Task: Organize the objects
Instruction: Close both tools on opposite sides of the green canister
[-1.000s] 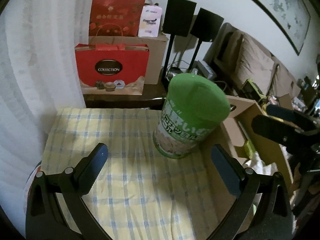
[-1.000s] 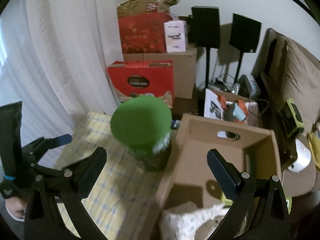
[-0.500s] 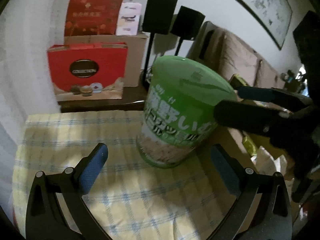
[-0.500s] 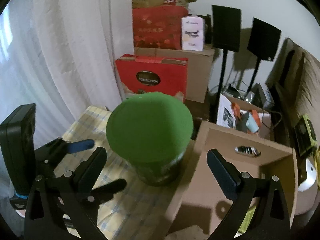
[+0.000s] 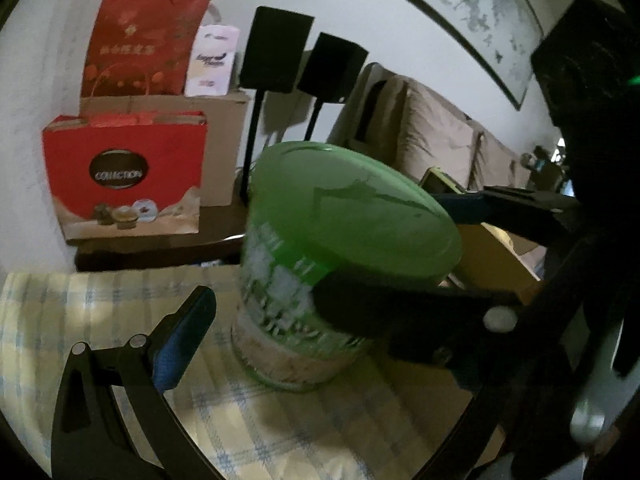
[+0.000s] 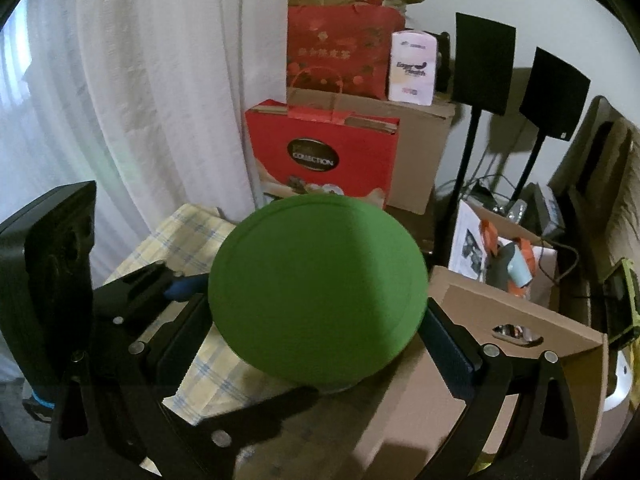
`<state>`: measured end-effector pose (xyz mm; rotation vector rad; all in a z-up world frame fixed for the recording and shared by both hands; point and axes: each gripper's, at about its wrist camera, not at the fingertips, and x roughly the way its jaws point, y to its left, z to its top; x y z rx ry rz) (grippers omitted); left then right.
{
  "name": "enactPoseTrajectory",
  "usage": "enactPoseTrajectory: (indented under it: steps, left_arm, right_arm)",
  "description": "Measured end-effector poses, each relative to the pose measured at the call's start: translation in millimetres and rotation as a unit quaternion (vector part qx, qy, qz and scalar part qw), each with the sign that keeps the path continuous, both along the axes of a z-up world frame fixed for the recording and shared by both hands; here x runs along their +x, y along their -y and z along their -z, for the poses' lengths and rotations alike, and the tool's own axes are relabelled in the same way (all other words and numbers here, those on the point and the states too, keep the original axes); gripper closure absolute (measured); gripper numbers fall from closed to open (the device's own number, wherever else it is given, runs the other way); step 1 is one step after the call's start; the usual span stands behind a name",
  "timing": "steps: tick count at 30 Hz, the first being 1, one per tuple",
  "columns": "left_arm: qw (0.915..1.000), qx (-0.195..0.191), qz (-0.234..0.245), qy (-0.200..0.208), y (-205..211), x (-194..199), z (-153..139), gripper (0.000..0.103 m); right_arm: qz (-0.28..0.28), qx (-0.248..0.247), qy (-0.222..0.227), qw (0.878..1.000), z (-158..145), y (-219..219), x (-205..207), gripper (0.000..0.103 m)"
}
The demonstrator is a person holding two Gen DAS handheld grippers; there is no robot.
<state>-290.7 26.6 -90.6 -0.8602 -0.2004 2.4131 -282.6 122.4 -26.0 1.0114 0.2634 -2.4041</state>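
A round tub with a green lid and a green-and-white label stands on the yellow checked cloth. It also shows in the right wrist view, filling the space between my right gripper's fingers, whose pads sit at its sides; contact is not clear. My left gripper is open, with the tub between its fingers; only its left finger shows, the right one is hidden behind the right gripper's arm.
An open cardboard box stands right of the tub. Red gift bags, brown cartons and two black speakers on stands stand behind. A white curtain hangs at the left. A sofa is at the right.
Both grippers have moved closer to the tub. The right gripper's fingers now flank the tub under its lid, and its arm crosses the left wrist view.
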Motion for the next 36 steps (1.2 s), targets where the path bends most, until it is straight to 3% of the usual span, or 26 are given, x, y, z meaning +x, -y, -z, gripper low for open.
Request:
enactPoseTrajectory:
  steps: [9,15,26,36]
  left_arm:
    - [0.9995,0.012,0.027,-0.010,-4.8,-9.0,0.1,0.002]
    - [0.9995,0.002,0.015,-0.027,-5.9,-3.2,-8.0,0.003]
    - [0.9971,-0.030,0.023,-0.066,-16.5,23.0,-67.5,0.003]
    - [0.9922,-0.052,0.056,-0.099,-60.2,44.7,-119.8,0.003]
  right_arm:
    - [0.000,-0.028,-0.002,1.000,1.2,-6.7,-2.6,0.002]
    - [0.001,-0.053,0.002,0.999,-7.1,-10.3,-0.6,0.002]
    - [0.007,-0.081,-0.012,0.997,-62.5,-23.1,25.4,0.002]
    - [0.038,-0.103,-0.035,0.993,-106.6,-69.7,51.8,0.002]
